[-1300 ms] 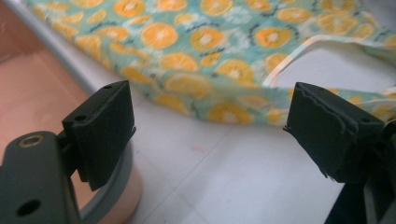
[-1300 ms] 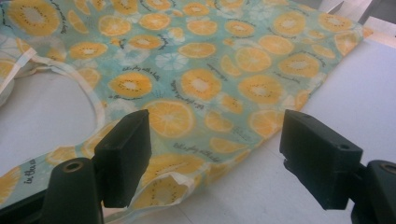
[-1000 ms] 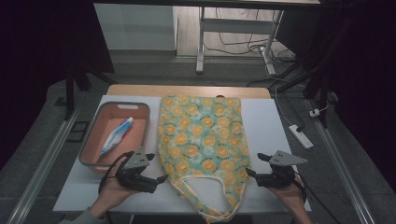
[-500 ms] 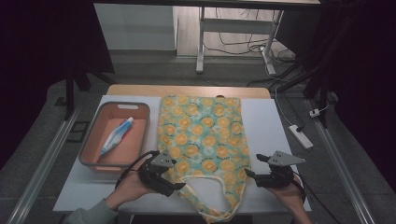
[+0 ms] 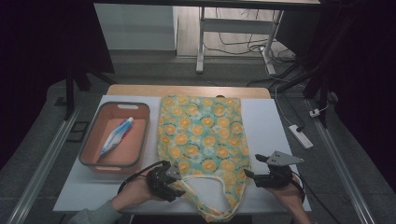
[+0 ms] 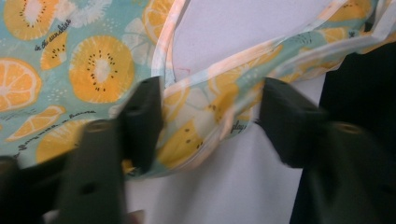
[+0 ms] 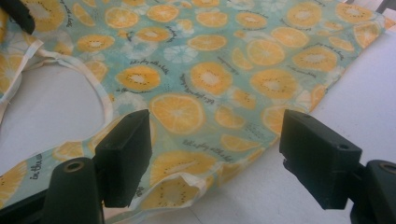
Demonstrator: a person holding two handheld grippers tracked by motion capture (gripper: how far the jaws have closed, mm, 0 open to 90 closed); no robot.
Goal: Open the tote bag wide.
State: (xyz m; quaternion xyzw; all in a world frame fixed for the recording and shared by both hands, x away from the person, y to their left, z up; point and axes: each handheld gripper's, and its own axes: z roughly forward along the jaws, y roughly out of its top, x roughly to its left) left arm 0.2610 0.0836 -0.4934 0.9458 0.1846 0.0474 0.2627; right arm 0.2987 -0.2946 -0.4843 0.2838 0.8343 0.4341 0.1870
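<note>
A cloth tote bag [image 5: 201, 135] printed with orange slices lies flat on the white table [image 5: 266, 126], its handles [image 5: 210, 184] toward the near edge. My left gripper [image 5: 180, 186] sits at the bag's near left corner. In the left gripper view its jaws [image 6: 210, 107] have just been closing and still stand apart, with the bag's rim and handle strap [image 6: 201, 126] bunched between them. My right gripper [image 5: 253, 166] rests at the bag's near right corner. Its jaws [image 7: 215, 140] are wide open around the bag's hem [image 7: 187, 182].
A salmon tray [image 5: 88, 158] stands left of the bag with a toothpaste tube [image 5: 114, 137] in it. A white power strip [image 5: 300, 136] lies on the floor to the right. The table's near edge is just under both hands.
My left gripper has slid right from beside the tray onto the bag's near left corner and narrowed its jaws around the strap. The right gripper has stayed put.
</note>
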